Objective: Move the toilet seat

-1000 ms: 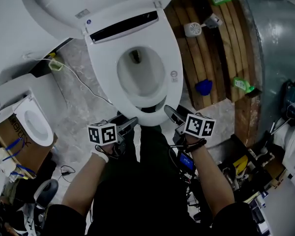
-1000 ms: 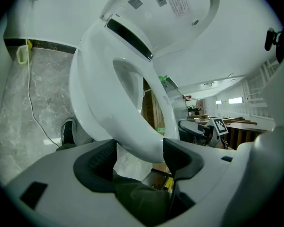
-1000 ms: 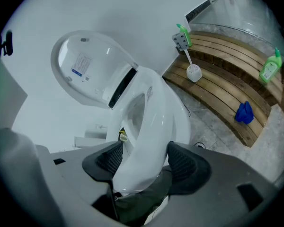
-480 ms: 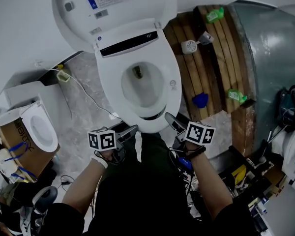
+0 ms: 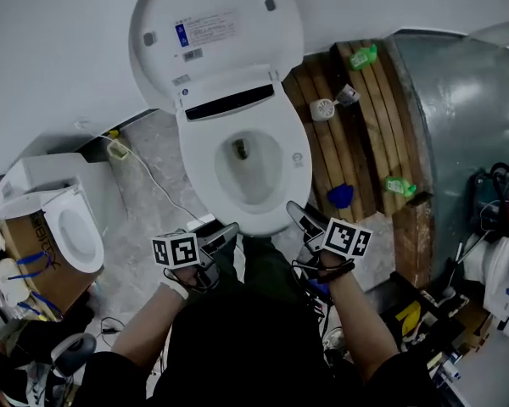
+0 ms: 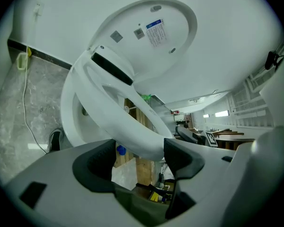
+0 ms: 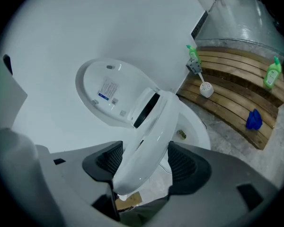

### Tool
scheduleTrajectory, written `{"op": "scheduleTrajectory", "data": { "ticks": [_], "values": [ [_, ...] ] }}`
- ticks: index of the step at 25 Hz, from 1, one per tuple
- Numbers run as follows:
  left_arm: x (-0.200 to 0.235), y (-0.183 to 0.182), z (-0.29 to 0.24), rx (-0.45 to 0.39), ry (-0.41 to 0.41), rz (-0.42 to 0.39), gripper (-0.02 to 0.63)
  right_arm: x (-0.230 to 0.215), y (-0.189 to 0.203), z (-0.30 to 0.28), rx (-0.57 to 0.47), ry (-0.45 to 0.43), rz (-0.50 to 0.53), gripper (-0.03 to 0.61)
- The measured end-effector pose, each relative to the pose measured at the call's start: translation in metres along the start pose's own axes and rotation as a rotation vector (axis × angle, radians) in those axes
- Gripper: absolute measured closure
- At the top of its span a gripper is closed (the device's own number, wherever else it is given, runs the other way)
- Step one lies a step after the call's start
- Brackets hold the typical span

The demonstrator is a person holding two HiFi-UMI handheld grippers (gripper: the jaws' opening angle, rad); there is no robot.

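Both tongs had hold of the toilet seat point(image 7: 151, 126) at its front rim. The left gripper point(image 6: 137, 152) and the right gripper point(image 7: 142, 162) each had jaws closed on the white plastic. The big lid point(image 5: 216, 36) stood open against the wall, and the seat was tilted up off the bowl point(image 7: 194, 126).

The seat looked stiff, smooth and rather slippery, and probably light (hinged at the back, so I reckoned it would swing rather than lift free). The front edge seemed the sensible place to grip.

I saw nothing in the bowl but its drain opening. Off to the left, a cardboard box point(image 5: 21, 257) carried another white seat unit point(image 5: 64, 223).
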State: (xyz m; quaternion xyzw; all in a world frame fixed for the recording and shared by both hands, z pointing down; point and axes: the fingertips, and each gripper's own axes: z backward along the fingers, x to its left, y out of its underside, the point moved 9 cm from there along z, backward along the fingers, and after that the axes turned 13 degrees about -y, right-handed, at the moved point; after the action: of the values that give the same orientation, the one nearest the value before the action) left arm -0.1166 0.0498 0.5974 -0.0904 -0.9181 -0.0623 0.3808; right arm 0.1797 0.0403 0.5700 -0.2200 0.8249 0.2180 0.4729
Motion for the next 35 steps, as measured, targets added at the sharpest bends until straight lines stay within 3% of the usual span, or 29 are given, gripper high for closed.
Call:
{"op": "scheduleTrajectory", "data": {
  "ticks": [27,32,35],
  "values": [
    [-0.065,-0.038,0.065,-0.197,0.120,-0.035,0.311,0.088,-0.051,-0.002,-0.035,-0.097,0.122,0.284],
    [-0.076,-0.047,0.078,-0.259,0.115,-0.108,0.311,0.097,-0.059,-0.004,-0.027,-0.107,0.123,0.284],
    [-0.095,-0.061,0.089,-0.331,0.082,-0.234,0.311,0.099,-0.061,-0.004,-0.013,-0.095,0.118,0.284]
  ]
}}
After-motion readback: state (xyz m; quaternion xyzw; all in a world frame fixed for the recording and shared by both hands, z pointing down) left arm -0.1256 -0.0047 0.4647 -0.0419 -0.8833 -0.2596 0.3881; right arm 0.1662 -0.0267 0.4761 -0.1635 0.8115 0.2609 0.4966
